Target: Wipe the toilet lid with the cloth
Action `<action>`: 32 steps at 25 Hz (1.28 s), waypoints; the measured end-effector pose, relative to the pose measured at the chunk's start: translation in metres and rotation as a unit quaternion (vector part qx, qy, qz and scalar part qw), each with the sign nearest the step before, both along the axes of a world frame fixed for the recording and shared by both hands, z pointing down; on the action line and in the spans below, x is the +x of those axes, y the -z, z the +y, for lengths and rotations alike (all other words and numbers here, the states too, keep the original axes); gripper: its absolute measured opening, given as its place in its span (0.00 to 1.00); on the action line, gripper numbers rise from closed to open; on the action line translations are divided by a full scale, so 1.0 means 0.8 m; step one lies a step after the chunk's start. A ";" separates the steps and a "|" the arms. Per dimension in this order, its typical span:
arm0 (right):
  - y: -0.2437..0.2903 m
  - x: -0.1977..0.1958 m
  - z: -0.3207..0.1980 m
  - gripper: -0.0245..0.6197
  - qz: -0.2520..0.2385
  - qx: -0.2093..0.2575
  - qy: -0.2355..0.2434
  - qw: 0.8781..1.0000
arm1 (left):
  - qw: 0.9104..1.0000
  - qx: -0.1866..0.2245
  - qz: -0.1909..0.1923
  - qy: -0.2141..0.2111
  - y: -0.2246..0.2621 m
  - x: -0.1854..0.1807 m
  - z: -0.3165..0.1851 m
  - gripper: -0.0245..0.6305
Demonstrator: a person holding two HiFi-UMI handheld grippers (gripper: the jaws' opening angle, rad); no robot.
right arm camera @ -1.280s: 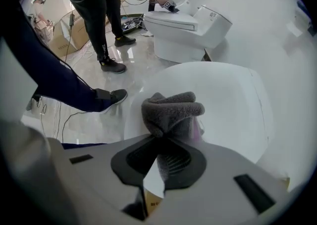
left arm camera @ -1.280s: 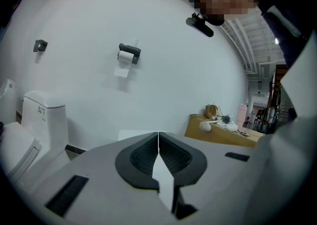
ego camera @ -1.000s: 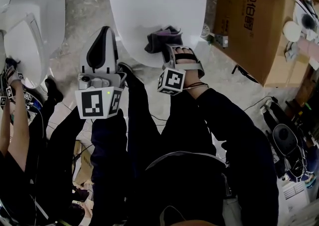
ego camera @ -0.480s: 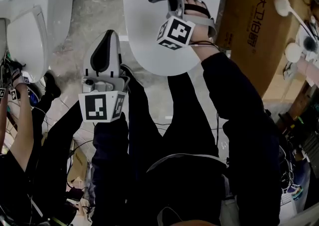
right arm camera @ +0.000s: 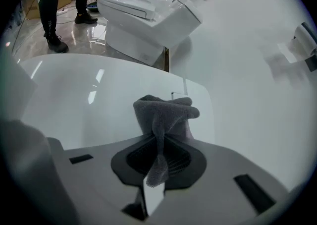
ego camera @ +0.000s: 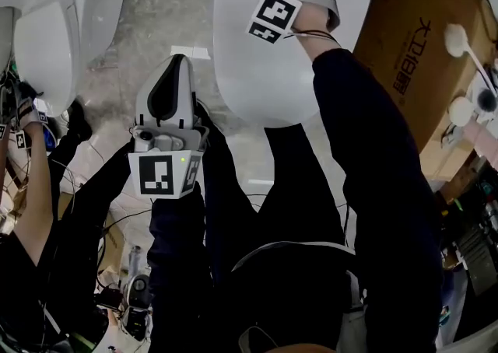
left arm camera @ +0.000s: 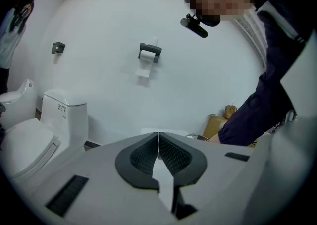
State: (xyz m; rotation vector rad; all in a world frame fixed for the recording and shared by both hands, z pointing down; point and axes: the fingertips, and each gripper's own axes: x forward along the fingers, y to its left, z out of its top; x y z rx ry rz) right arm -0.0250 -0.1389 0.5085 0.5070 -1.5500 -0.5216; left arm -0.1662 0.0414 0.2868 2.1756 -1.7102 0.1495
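Left of the toilet lid [ego camera: 264, 56], past a strip of floor, stands a second toilet [ego camera: 47, 48] where another person is at work. Nearer, the left gripper [ego camera: 173, 71] hangs just beside the lid's near left edge, its jaws pressed together on nothing, so it plays no part for now. On the lid's far end the right gripper [right arm camera: 159, 152] is clamped on a thin fold of the grey cloth [right arm camera: 166, 115], whose bunched head juts ahead of the jaws and appears to rest on the white surface. The main risk is that narrow pinch: a hard drag could pull the fold free. With so little cloth spread flat, strokes may leave unwiped bands, and pressing low could scrape the jaws on the lid. Right of the lid sits a cardboard box [ego camera: 420, 56], near enough for a wide sweep to clip.
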 end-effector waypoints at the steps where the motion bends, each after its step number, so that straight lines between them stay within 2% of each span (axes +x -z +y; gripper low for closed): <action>1: -0.005 -0.002 -0.001 0.11 0.004 -0.004 0.000 1.000 | 1.000 -0.001 0.000 0.001 -0.001 -0.001 -0.001 0.06; 6: -0.009 -0.001 0.012 0.11 0.014 -0.038 0.001 0.999 | 1.000 -0.005 0.003 -0.002 -0.003 -0.002 0.001 0.06; 11: -0.019 0.002 0.058 0.11 0.042 -0.057 0.032 0.997 | 1.000 0.002 0.006 -0.017 0.002 0.004 0.000 0.06; 19: -0.026 -0.003 0.139 0.11 0.051 -0.078 0.055 0.994 | 0.999 -0.001 0.010 -0.040 -0.001 0.009 0.021 0.06; 26: -0.032 0.001 0.235 0.11 0.048 -0.106 0.061 0.991 | 0.998 0.008 0.014 -0.056 0.001 0.010 0.039 0.06; 32: -0.038 0.007 0.330 0.11 0.028 -0.147 0.043 0.988 | 0.998 0.011 0.015 -0.061 0.001 0.011 0.051 0.06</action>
